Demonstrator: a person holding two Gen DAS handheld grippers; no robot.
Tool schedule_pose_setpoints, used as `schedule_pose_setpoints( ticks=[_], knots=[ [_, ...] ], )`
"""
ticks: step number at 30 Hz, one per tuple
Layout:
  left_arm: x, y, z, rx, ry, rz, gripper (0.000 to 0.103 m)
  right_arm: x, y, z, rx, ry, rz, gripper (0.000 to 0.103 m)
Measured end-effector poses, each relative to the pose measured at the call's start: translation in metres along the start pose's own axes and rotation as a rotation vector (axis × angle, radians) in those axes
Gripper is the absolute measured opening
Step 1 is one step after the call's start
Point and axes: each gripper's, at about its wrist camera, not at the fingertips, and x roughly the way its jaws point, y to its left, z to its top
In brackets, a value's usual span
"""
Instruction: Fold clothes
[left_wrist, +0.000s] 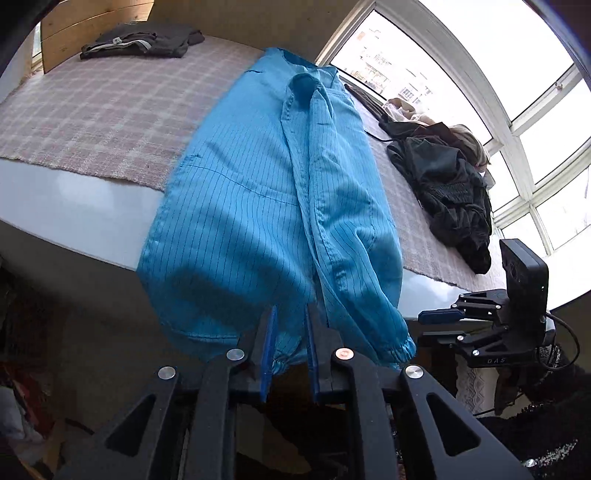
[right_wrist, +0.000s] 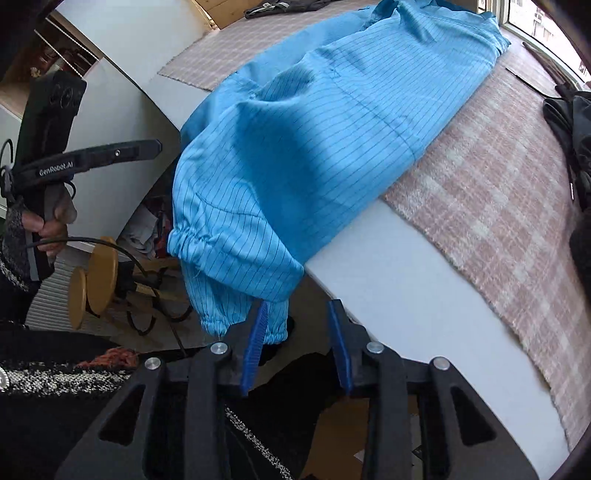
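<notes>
A blue pinstriped garment (left_wrist: 258, 192) lies lengthwise on the plaid-covered table, with its lower end and elastic cuffs (left_wrist: 400, 349) hanging over the near edge. My left gripper (left_wrist: 290, 314) faces the hanging hem. Its blue pads stand a narrow gap apart and I see no cloth pinched between them. From the right wrist it shows as a dark bar (right_wrist: 157, 146) just left of the cloth. My right gripper (right_wrist: 299, 304) stands wide open below the table edge, and a gathered cuff (right_wrist: 273, 332) hangs by its left finger. In the left wrist view the right gripper (left_wrist: 424, 326) is to the right of the garment (right_wrist: 332, 129).
A pink plaid cloth (left_wrist: 92, 122) covers the white table (left_wrist: 74, 206). Folded dark clothes (left_wrist: 140, 44) sit at the far left, and a dark heap (left_wrist: 443, 184) lies by the window (left_wrist: 480, 74). Round wooden stools (right_wrist: 92, 280) stand below. A hand (right_wrist: 48, 225) holds the left gripper.
</notes>
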Motion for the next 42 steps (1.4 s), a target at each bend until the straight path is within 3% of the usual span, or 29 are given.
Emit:
schedule_pose_setpoints(
  ticks=[6, 14, 16, 17, 18, 22, 28, 34, 37, 39, 42],
  knots=[
    [-0.002, -0.016, 0.019, 0.207, 0.09, -0.039, 0.013, 0.02, 0.029, -0.022, 0.064, -0.117, -0.142, 0.034],
    [0.013, -0.023, 0.045, 0.393, 0.138, 0.008, 0.013, 0.029, 0.029, -0.005, 0.152, -0.202, -0.142, 0.034],
    [0.024, -0.015, 0.054, 0.404, 0.154, 0.045, 0.013, 0.032, 0.029, -0.004, 0.159, -0.214, -0.136, 0.03],
    [0.031, -0.01, 0.058, 0.399, 0.169, 0.061, 0.013, 0.033, 0.029, -0.004, 0.162, -0.22, -0.141, 0.02],
    [0.036, -0.004, 0.06, 0.394, 0.181, 0.072, 0.013, 0.032, 0.031, -0.005, 0.168, -0.23, -0.138, 0.017],
    [0.052, 0.011, 0.06, 0.397, 0.22, 0.114, 0.013, 0.028, 0.039, -0.009, 0.205, -0.259, -0.113, 0.009],
    [0.057, 0.015, 0.06, 0.418, 0.225, 0.1, 0.014, 0.008, 0.069, -0.029, 0.235, -0.263, -0.122, 0.007],
    [0.057, 0.016, 0.06, 0.439, 0.219, 0.08, 0.014, 0.029, 0.107, -0.012, 0.388, -0.25, -0.171, 0.008],
    [0.058, 0.017, 0.061, 0.445, 0.219, 0.065, 0.015, 0.062, 0.126, -0.007, 0.382, -0.134, -0.024, 0.012],
    [0.056, 0.017, 0.061, 0.447, 0.219, 0.058, 0.015, 0.07, 0.144, -0.02, 0.346, -0.039, 0.029, 0.012],
    [0.048, 0.019, 0.06, 0.452, 0.201, 0.04, 0.015, 0.037, 0.136, -0.027, 0.355, -0.124, -0.026, 0.012]
  ],
)
